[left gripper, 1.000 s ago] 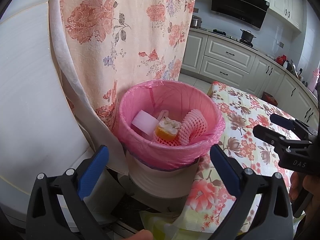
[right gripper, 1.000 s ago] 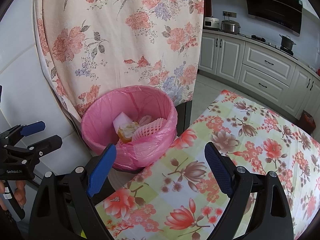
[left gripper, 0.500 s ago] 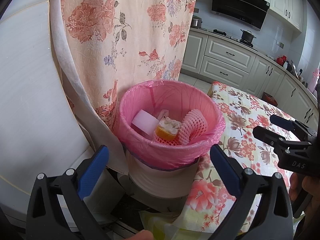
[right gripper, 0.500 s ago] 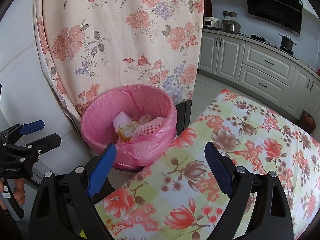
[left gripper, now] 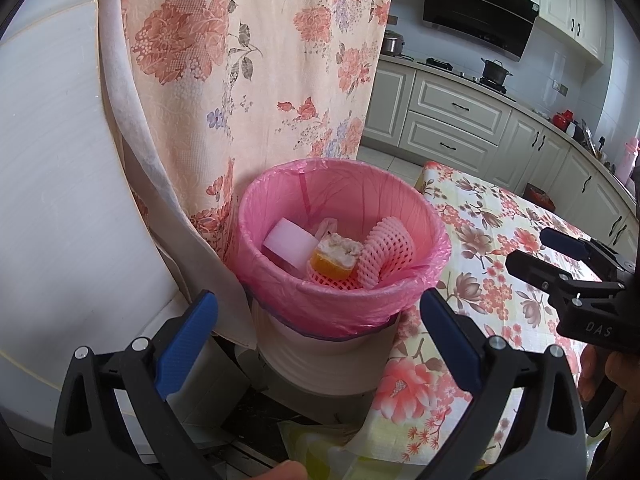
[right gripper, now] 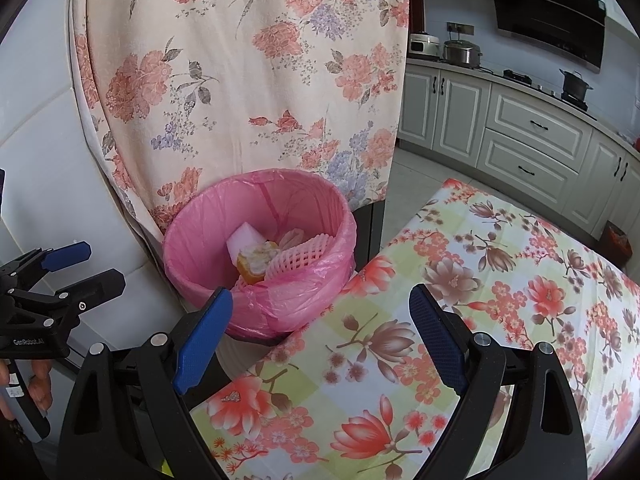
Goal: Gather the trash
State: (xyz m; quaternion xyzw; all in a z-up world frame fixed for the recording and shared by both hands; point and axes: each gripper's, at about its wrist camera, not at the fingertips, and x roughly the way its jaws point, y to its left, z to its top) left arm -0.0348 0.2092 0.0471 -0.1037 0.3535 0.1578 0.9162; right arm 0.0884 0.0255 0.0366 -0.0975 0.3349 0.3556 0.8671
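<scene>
Trash, namely foam netting (left gripper: 386, 254), a white block (left gripper: 286, 246) and an orange scrap (left gripper: 330, 262), is being held in the pink-lined bin (left gripper: 340, 300); left gripper (left gripper: 318, 330) and right gripper (right gripper: 320, 324) are being kept spread apart, with nothing between their fingers.

Floral curtain (right gripper: 248, 80), cream cabinets (right gripper: 532, 136), black range hood (left gripper: 480, 12); daylight, perhaps.

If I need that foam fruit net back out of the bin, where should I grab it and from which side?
Likely best from above, on the raised arched hump of the foam net. It stands higher than the other trash in the bin, curling over beside the orange peel, and its soft mesh should pinch easily. Straddle the arch with one finger on each side. Both the left gripper and the right gripper are open and empty.
</scene>
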